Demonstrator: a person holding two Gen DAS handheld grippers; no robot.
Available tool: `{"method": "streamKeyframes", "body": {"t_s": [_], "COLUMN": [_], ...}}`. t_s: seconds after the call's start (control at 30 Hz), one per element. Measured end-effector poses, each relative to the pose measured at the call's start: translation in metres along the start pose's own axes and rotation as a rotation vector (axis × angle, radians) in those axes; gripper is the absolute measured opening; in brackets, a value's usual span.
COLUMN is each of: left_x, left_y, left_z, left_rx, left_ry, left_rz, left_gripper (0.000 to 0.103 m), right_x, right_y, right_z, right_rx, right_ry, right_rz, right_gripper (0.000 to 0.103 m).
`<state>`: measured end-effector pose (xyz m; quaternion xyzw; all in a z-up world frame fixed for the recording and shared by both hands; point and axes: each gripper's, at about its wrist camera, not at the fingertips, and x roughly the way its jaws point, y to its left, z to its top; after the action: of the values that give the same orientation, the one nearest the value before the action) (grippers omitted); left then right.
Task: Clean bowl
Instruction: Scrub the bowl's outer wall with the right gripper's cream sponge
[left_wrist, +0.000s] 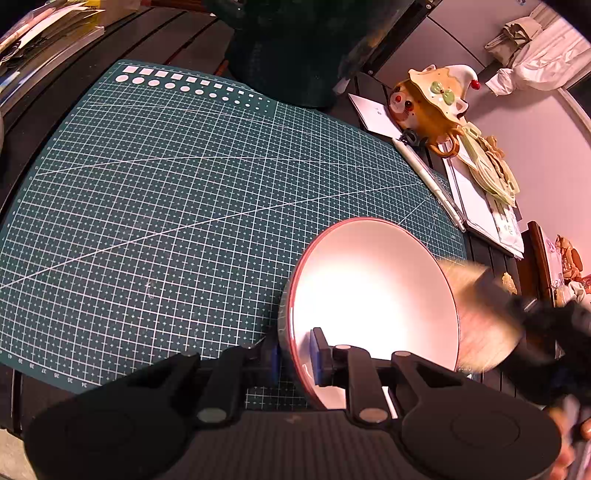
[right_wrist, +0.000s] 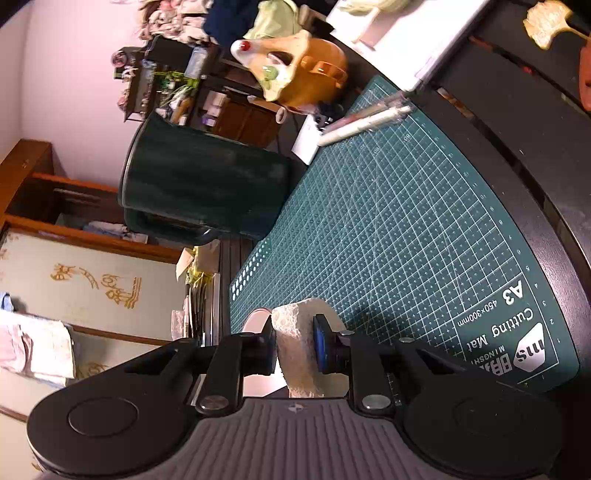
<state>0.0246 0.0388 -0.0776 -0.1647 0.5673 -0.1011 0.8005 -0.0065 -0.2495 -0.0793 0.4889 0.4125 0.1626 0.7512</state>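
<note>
A white bowl (left_wrist: 373, 295) with a reddish rim stands tilted over the green cutting mat (left_wrist: 177, 206). My left gripper (left_wrist: 295, 360) is shut on the bowl's near rim, one blue pad inside and one outside. A cream cloth (left_wrist: 476, 314), blurred, lies against the bowl's right edge, held by the dark right gripper (left_wrist: 546, 332). In the right wrist view my right gripper (right_wrist: 297, 350) is shut on the lacy cream cloth (right_wrist: 299, 343). A sliver of the bowl (right_wrist: 256, 321) shows just behind the cloth.
A large dark green mug (right_wrist: 203, 188) stands at the mat's far edge. An orange teapot-like figure (left_wrist: 432, 103), pens (left_wrist: 428, 177) and white papers (left_wrist: 476, 199) lie right of the mat. Books (left_wrist: 40, 33) sit at the far left. The mat's left half is bare.
</note>
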Motion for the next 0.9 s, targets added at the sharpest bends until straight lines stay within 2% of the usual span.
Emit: {"method": "streamKeyframes", "body": {"t_s": [0.07,0.27,0.4,0.53,0.73,0.87,0.9], "left_x": [0.001,-0.001,0.000,0.000,0.001,0.001,0.001], "left_y": [0.002,0.005,0.006,0.005,0.006,0.008,0.008], "left_z": [-0.001,0.000,0.000,0.001,0.002,-0.001,-0.001], "left_rx": [-0.004,0.005,0.011,0.011,0.009,0.006,0.007], "left_ry": [-0.002,0.001,0.002,0.003,0.003,0.000,0.000], "left_rz": [0.001,-0.002,-0.001,-0.002,-0.003,-0.005,-0.005], "left_gripper": [0.017,0.018,0.018,0.018,0.018,0.018,0.018], "right_x": [-0.005,0.007,0.000,0.005,-0.003,0.010,0.006], "right_y": [0.007,-0.003,0.008,-0.001,0.015,0.000,0.005], "right_z": [0.002,-0.010,-0.002,-0.008,-0.006,-0.011,-0.009], "right_rx": [-0.029,-0.021,-0.048,-0.039,-0.112,-0.068,-0.084], "right_ry": [-0.038,0.032,-0.015,0.028,-0.028,0.038,0.020], "right_rz": [0.041,-0.037,0.020,-0.039,0.007,-0.073,-0.055], "right_gripper": [0.020,0.021,0.021,0.021,0.021,0.021,0.021]}}
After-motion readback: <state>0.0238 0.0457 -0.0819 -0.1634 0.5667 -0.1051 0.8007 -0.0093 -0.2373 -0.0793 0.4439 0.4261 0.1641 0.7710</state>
